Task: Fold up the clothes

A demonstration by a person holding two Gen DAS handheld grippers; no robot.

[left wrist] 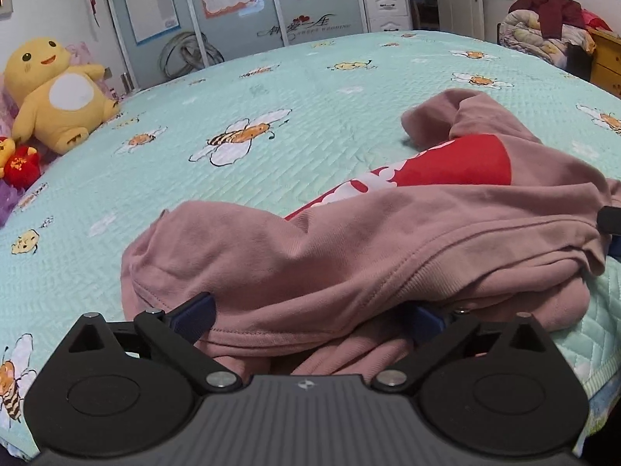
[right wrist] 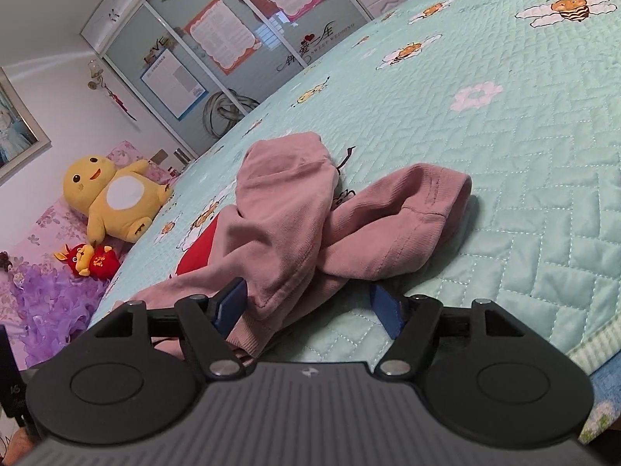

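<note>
Pink sweatshirt (left wrist: 349, 240) lies crumpled on your bed's mint quilt (left wrist: 271, 89); your left gripper (left wrist: 306, 322) has jaws wide apart around its hem, and your right gripper (right wrist: 306, 303) stands apart too, unclamped.

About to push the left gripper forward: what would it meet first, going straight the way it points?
The pink sweatshirt. The left gripper has its jaws wide open with bunched fabric already between them, so it would press straight into the cloth, then the bedspread beneath. Depth is uncertain.
</note>
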